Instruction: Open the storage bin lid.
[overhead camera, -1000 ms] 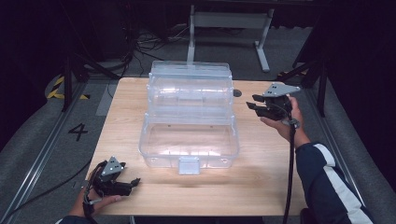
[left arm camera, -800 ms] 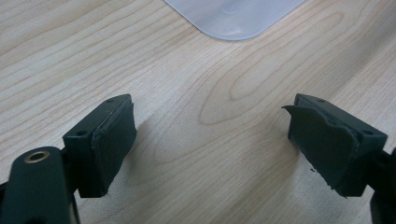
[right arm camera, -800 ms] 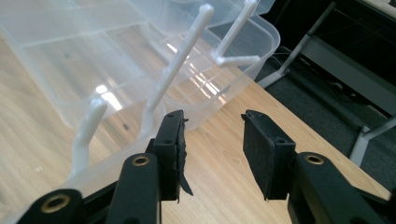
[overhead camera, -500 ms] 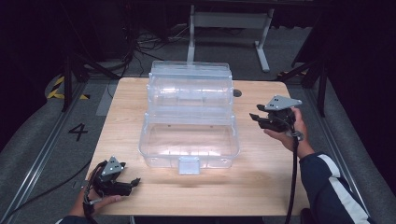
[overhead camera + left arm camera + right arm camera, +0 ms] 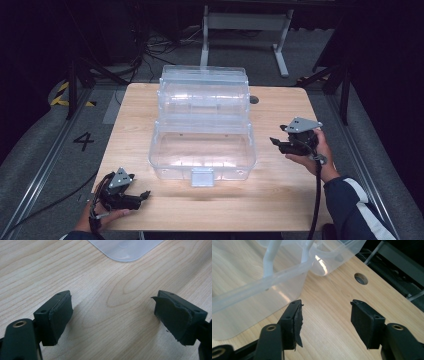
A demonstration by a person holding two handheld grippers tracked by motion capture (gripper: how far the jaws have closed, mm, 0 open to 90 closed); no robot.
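A clear plastic box [image 5: 202,135] stands open in the middle of the wooden table [image 5: 280,195], its lid raised at the back and a latch tab [image 5: 202,177] at the front. My left gripper [image 5: 142,196] rests low at the table's front left corner, open and empty. In the left gripper view the open gripper [image 5: 112,317] has bare wood between its jaws, and a corner of the box [image 5: 125,248] lies ahead. My right gripper [image 5: 275,143] hovers just right of the box, open. In the right gripper view that gripper [image 5: 325,317] sits beside the box's wall [image 5: 262,290].
A round hole [image 5: 254,99] pierces the table behind the box's right side, also seen as the hole [image 5: 361,278]. A metal stand [image 5: 245,22] and cables lie on the floor beyond the table. A floor mark "4" [image 5: 83,141] sits at the left.
My right gripper has moved toward the person and lower, from the table's far right toward the box's front right side. The left gripper has stayed put.
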